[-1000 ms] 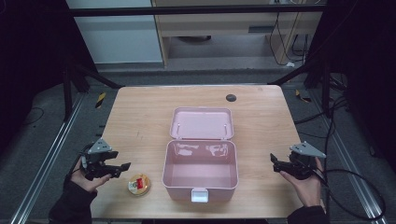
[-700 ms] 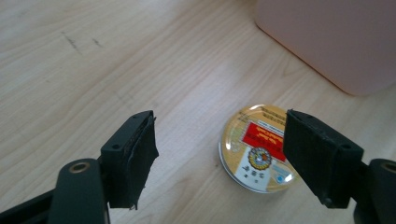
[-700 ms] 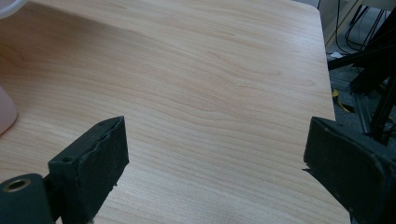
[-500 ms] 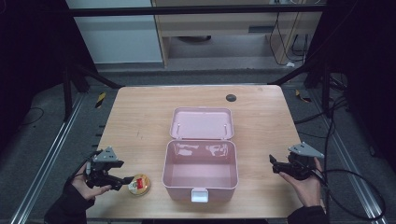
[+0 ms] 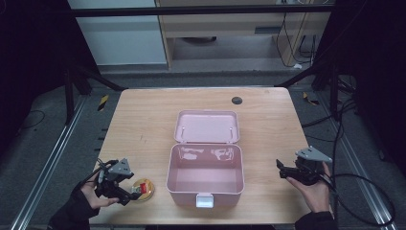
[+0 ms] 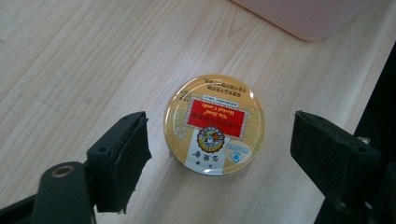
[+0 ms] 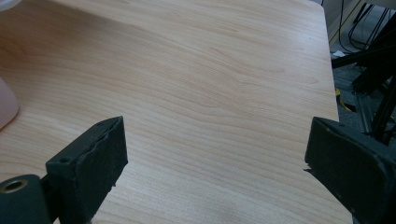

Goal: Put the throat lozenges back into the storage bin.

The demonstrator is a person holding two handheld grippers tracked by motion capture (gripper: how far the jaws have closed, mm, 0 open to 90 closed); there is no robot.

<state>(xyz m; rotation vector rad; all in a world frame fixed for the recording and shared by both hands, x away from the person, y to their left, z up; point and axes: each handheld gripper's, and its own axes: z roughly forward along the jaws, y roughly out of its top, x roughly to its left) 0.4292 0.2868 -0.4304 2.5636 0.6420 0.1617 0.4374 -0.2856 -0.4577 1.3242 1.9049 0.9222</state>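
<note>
Between the left tool's spread jaws lies the round tin, untouched.

Dark sleeves cover both forearms, and each black gripper carries a grey three-cornered plate and thick foam-padded jaws.

High view looks down over the whole table; both gripper views skim its wood closely.

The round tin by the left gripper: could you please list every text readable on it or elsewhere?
"Herbal Candy": upside down in the red panel on the round tin, lying between the open left gripper jaws.
The remaining lid print is too small to read.
The pink box shows no text.
</note>
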